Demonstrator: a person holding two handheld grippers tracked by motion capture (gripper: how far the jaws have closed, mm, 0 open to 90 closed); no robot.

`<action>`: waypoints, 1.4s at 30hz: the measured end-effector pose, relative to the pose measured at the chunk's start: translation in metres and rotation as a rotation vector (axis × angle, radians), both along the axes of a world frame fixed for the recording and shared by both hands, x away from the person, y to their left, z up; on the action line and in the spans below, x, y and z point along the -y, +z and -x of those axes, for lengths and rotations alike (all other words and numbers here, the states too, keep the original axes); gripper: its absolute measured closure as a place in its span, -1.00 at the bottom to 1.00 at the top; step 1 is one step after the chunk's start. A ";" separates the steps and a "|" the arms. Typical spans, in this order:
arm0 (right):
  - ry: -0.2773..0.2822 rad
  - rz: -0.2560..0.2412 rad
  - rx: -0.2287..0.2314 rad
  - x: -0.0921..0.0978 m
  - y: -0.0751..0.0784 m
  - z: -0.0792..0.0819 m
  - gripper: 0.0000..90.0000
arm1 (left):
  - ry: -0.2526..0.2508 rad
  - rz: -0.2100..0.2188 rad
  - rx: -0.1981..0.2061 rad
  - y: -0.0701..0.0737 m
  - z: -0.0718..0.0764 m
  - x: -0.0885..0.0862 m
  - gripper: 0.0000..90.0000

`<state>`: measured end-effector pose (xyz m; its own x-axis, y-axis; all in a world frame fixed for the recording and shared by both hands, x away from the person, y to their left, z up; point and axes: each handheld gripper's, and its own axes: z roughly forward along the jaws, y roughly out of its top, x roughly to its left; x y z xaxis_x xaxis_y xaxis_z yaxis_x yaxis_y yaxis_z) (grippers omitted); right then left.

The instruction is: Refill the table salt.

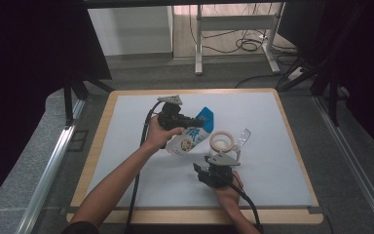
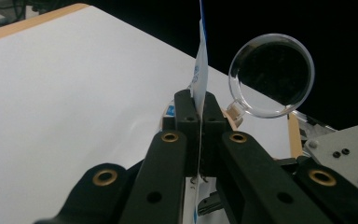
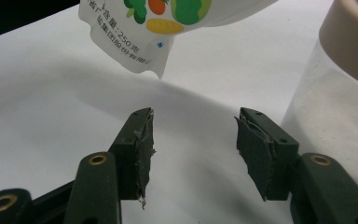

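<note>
A white and blue pouch [image 1: 194,132] with printed vegetables hangs tilted above the white mat, its lower corner [image 3: 142,42] in the air. My left gripper [image 1: 195,122] is shut on the pouch's thin edge [image 2: 200,70]. Just right of the pouch stands a jar [image 1: 221,142] with a beige rim, holding white powder [image 3: 335,107]. Its clear round lid [image 2: 272,74] is flipped open beside it. My right gripper [image 3: 193,149] is open and empty, low over the mat, just in front of the jar [image 1: 214,170].
The white mat [image 1: 126,146] covers a wooden-edged table [image 1: 97,141]. Beyond the far edge are a grey floor, a desk frame [image 1: 233,29] and cables. Dark curtains hang on both sides.
</note>
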<state>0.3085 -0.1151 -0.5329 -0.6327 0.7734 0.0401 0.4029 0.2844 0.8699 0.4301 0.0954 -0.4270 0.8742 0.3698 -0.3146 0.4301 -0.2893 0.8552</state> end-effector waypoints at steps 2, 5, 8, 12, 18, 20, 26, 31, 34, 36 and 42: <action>-0.001 0.002 0.002 0.001 0.000 0.000 0.03 | 0.010 0.004 0.002 -0.001 0.001 -0.003 1.00; -0.005 0.001 0.003 0.002 0.000 0.000 0.03 | 0.032 0.002 0.011 -0.001 0.002 -0.007 1.00; -0.006 0.001 0.004 0.002 0.001 0.000 0.03 | 0.048 0.011 0.014 -0.001 0.002 -0.013 1.00; -0.005 0.001 0.005 0.002 0.001 0.000 0.03 | 0.064 0.012 0.017 -0.001 0.002 -0.019 1.00; -0.006 0.002 0.007 0.002 0.001 0.000 0.03 | 0.096 0.016 0.020 -0.004 0.002 -0.030 1.00; -0.006 0.002 0.006 0.002 0.000 0.000 0.03 | 0.113 0.008 0.025 -0.004 0.002 -0.034 1.00; -0.005 0.002 0.004 0.001 0.000 0.000 0.03 | 0.151 0.025 0.021 -0.006 0.002 -0.050 1.00; -0.002 0.003 0.004 0.001 0.000 0.000 0.03 | 0.195 0.039 0.027 -0.008 0.002 -0.065 1.00; -0.003 0.006 0.007 0.000 0.000 0.000 0.03 | 0.229 0.046 0.040 -0.008 0.002 -0.074 1.00; -0.003 0.007 0.006 0.000 0.000 0.000 0.03 | 0.250 0.057 0.041 -0.009 0.001 -0.080 1.00; -0.002 0.004 0.002 0.000 0.000 -0.001 0.03 | 0.336 0.081 0.055 -0.010 -0.001 -0.100 1.00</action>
